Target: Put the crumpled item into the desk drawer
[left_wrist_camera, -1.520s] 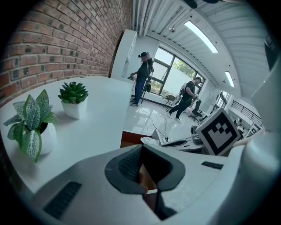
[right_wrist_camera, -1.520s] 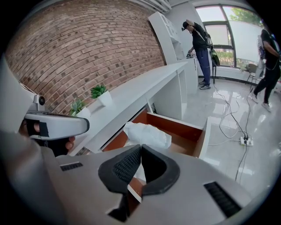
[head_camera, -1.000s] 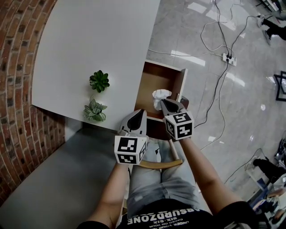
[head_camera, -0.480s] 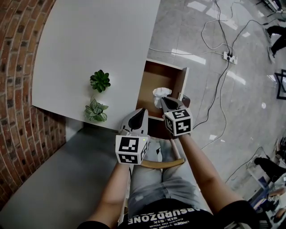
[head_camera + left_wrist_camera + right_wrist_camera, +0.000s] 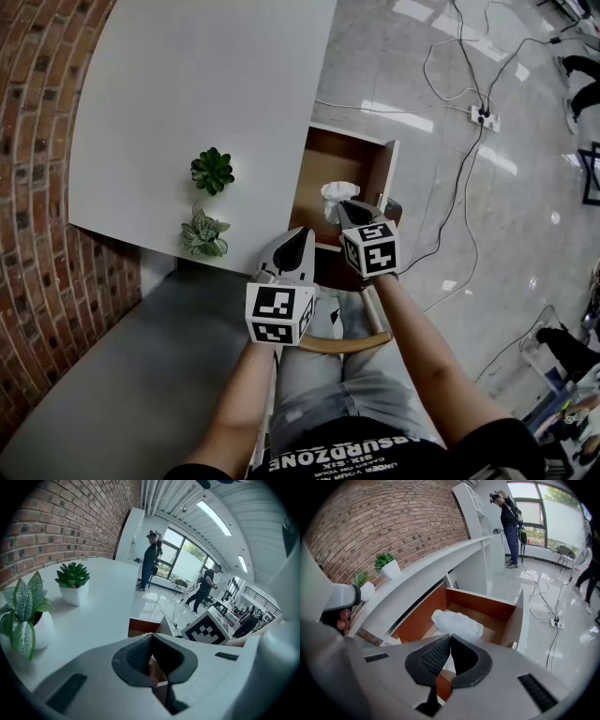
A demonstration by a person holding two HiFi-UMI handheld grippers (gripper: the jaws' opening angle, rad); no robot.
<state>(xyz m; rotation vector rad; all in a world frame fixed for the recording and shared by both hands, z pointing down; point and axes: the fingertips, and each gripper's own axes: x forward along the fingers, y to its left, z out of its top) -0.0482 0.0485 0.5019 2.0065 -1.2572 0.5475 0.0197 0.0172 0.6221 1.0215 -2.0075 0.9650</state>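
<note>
The crumpled item (image 5: 337,194) is a white wad hanging just over the open wooden desk drawer (image 5: 334,161). My right gripper (image 5: 345,208) is shut on its near edge and tilts steeply down into the drawer's mouth. In the right gripper view the crumpled item (image 5: 457,623) bulges beyond the closed tips of the right gripper (image 5: 450,637), above the drawer (image 5: 487,604) floor. My left gripper (image 5: 302,232) is shut on nothing and hovers at the desk's near edge, left of the drawer. In its own view the left gripper (image 5: 151,637) has its pads together.
The white desk (image 5: 206,84) carries two small potted plants (image 5: 212,170) (image 5: 202,234) near its front edge. A brick wall (image 5: 37,187) runs along the left. Cables and a power strip (image 5: 484,116) lie on the floor right of the drawer. The person sits on a chair (image 5: 342,345).
My right gripper has sunk a little towards the drawer, carrying the crumpled item with it. The left gripper has stayed where it was.
</note>
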